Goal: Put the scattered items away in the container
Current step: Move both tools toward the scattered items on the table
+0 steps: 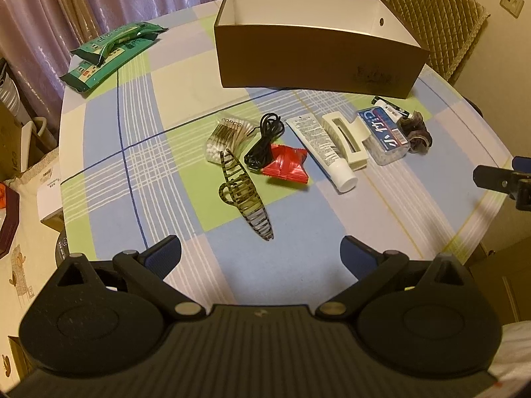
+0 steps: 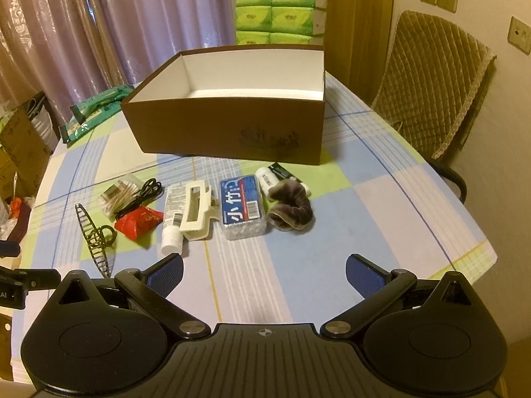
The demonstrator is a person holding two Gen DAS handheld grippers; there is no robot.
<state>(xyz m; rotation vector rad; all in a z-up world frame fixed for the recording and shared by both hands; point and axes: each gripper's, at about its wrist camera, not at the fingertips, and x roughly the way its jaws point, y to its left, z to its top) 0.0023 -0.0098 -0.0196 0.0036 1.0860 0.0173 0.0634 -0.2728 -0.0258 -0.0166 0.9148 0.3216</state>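
An empty brown box (image 1: 318, 56) (image 2: 225, 129) with white inside stands at the back of the table. In front of it lies a row of items: cotton swabs (image 1: 229, 136), a black cable (image 1: 265, 139), a red packet (image 1: 285, 164) (image 2: 139, 222), a tortoiseshell hair clip (image 1: 245, 195) (image 2: 96, 242), a white tube (image 1: 325, 152) (image 2: 172, 219), a cream hair clip (image 1: 346, 139) (image 2: 195, 212), a blue-labelled clear box (image 1: 386, 136) (image 2: 244, 209) and a brown scrunchie (image 1: 418, 131) (image 2: 290, 210). My left gripper (image 1: 260, 258) and right gripper (image 2: 264, 272) hover open over the near table, holding nothing.
Green wipe packs (image 1: 109, 53) (image 2: 93, 112) lie at the table's back left. Stacked green tissue packs (image 2: 278, 10) stand behind the box. A quilted chair (image 2: 431, 79) is at the right. The checked tablecloth (image 1: 149, 179) ends in a curved edge near both grippers.
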